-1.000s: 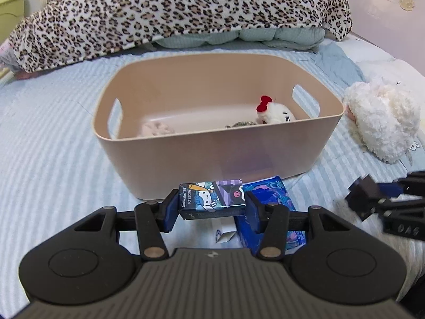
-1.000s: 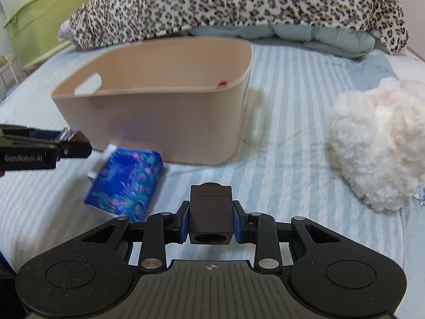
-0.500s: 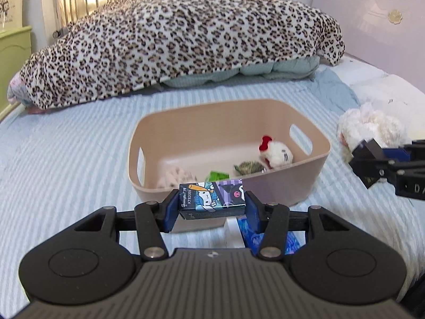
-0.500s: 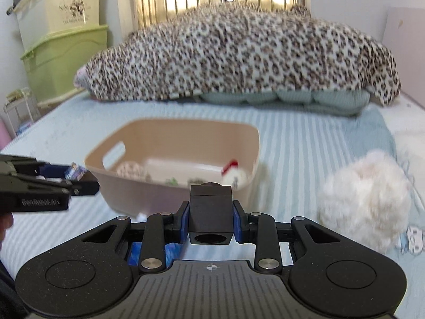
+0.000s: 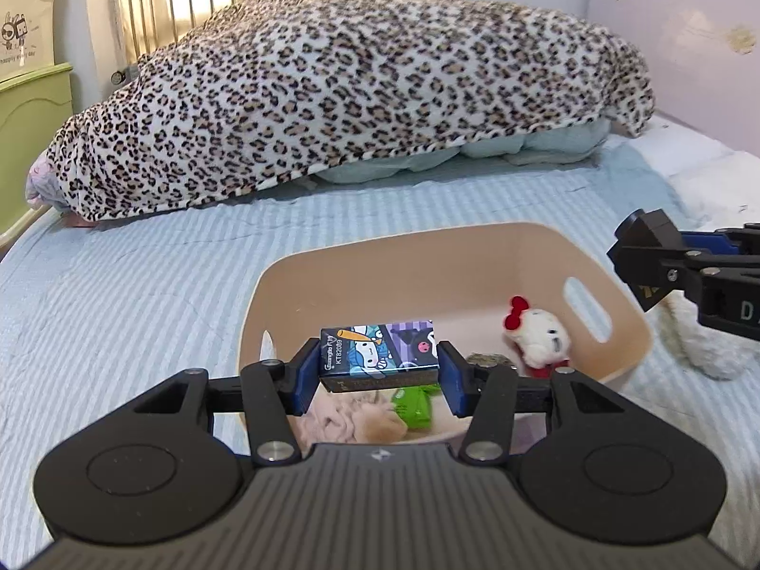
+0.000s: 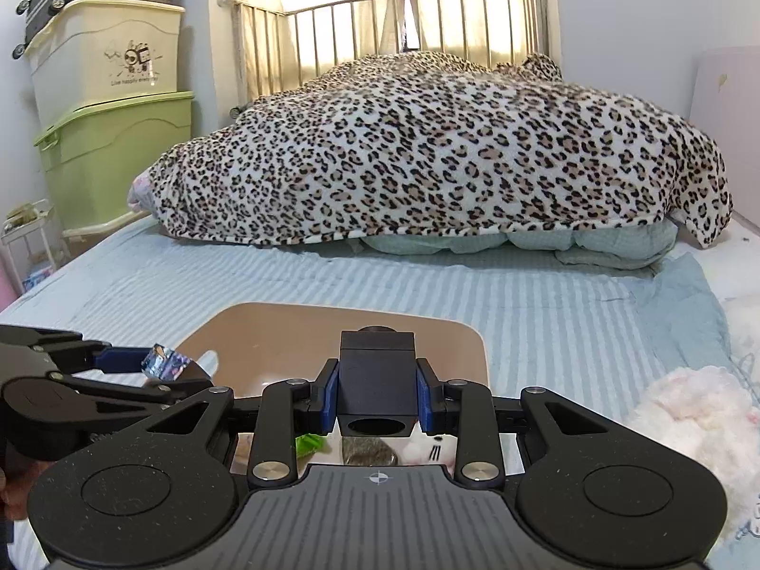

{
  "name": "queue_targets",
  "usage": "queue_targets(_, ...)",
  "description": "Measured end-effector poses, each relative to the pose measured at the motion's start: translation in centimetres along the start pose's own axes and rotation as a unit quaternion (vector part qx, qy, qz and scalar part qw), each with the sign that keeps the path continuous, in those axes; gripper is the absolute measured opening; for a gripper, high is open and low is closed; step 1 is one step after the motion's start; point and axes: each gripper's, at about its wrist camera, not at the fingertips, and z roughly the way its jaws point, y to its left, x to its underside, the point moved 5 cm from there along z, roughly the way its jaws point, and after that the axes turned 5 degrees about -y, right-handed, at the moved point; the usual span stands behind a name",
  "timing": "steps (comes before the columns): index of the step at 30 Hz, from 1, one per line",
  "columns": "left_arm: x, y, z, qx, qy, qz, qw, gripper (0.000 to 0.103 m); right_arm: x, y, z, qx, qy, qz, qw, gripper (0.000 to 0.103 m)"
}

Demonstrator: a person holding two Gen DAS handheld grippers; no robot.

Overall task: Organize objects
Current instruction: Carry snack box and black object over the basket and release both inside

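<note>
My left gripper (image 5: 377, 375) is shut on a small cartoon-printed box (image 5: 378, 354) and holds it above the beige plastic basket (image 5: 631, 327). Inside the basket lie a white plush cat with a red bow (image 5: 536, 337), a green item (image 5: 415, 406), a pinkish plush (image 5: 346, 420) and a grey item (image 5: 489, 360). My right gripper (image 6: 376, 392) is shut on a black cube (image 6: 376, 387) above the basket (image 6: 285, 332). It shows at the right of the left wrist view (image 5: 665, 256). The left gripper with the box (image 6: 164, 363) shows at the left of the right wrist view.
The basket stands on a blue striped bed cover (image 5: 142, 294). A leopard-print blanket (image 5: 356, 95) lies heaped at the back. A white fluffy plush (image 6: 693, 418) lies right of the basket. Green and beige storage bins (image 6: 114, 95) stand left of the bed.
Both grippers have risen and moved forward over the basket, each still holding its object. The blue packet seen on the bed before is out of view.
</note>
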Motion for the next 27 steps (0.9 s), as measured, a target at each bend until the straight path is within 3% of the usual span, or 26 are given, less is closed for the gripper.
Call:
queue_targets(5,0.8,0.3,3.6,-0.031,0.033,-0.004,0.999,0.053,1.4,-0.4,2.8,0.004,0.018,0.009,1.0,0.029)
queue_targets(12,3.2,0.2,8.2,-0.043,0.086,0.0,0.9953,0.053,4.2,-1.5,7.0,0.022,0.061,0.008,0.998,0.029)
queue_targets(19,4.1,0.6,9.0,-0.039,0.096,-0.012,0.9945,0.053,6.4,-1.4,9.2,0.031,0.098,-0.008,0.995,0.03)
queue_targets(21,4.0,0.8,8.7,-0.036,0.095,-0.016,0.9947,0.056,6.4,-1.3,9.1,0.033,0.095,-0.009,0.995,0.041)
queue_targets(24,3.7,0.9,7.5,-0.036,0.085,-0.015,0.9956,0.072,6.0,-1.2,8.1,0.031,0.076,-0.006,0.997,0.061)
queue_targets(27,3.3,1.1,6.0,-0.044,0.073,-0.011,0.9963,0.076,5.2,-1.0,6.6,0.029,0.053,-0.014,0.998,0.077)
